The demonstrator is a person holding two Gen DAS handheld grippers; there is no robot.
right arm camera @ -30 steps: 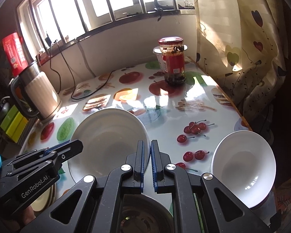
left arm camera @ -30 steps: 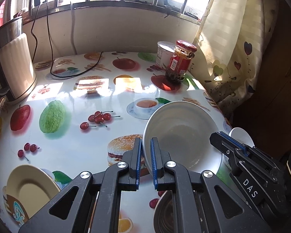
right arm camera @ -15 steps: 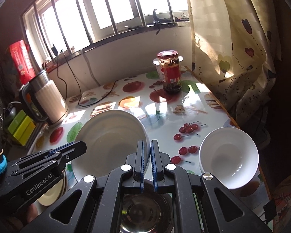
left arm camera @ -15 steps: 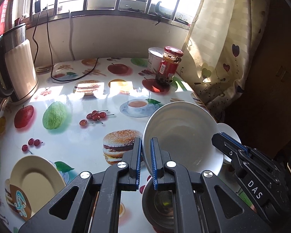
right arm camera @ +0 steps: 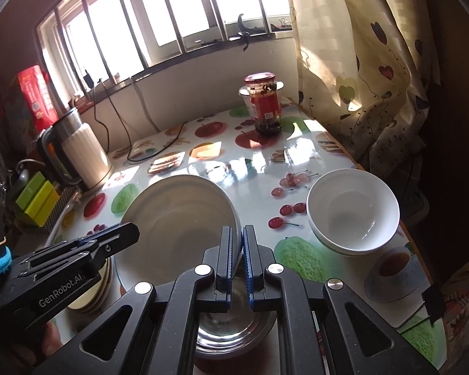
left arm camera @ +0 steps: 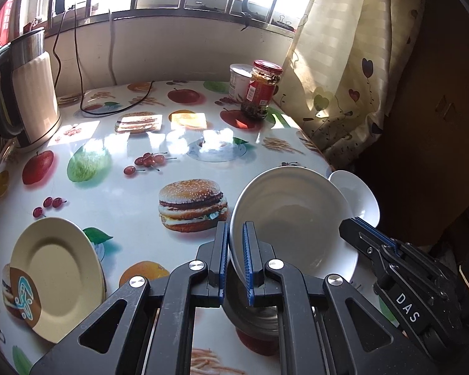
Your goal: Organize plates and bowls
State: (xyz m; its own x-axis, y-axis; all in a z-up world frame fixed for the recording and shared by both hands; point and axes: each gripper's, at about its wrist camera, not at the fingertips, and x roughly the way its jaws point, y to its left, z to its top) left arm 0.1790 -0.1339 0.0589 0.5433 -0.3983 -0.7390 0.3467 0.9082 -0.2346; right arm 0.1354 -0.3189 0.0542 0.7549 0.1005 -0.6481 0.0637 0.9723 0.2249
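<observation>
A large white deep plate (left arm camera: 290, 218) (right arm camera: 178, 228) hangs tilted over the near part of the table, held from both sides. My left gripper (left arm camera: 234, 234) (right arm camera: 109, 237) is shut on its left rim. My right gripper (right arm camera: 238, 237) (left arm camera: 369, 234) is shut on its right rim. Directly beneath the plate sits a metal bowl (right arm camera: 234, 334) (left arm camera: 253, 315), mostly hidden by the fingers. White bowls (right arm camera: 353, 212) (left arm camera: 359, 197) stand nested at the table's right edge. A cream plate (left arm camera: 56, 275) lies at the near left, seen as a stack of cream plates (right arm camera: 90, 293) in the right wrist view.
A kettle (left arm camera: 31, 87) (right arm camera: 81, 156) with its cord stands at the back left. A red-lidded jar (left arm camera: 261, 89) (right arm camera: 265, 106) and a white tub (left arm camera: 239, 79) stand at the back right by the curtain. Green boxes (right arm camera: 37, 200) lie off the left edge.
Both grippers have drawn back from the window with the white plate between them. The metal bowl has come into view under the plate.
</observation>
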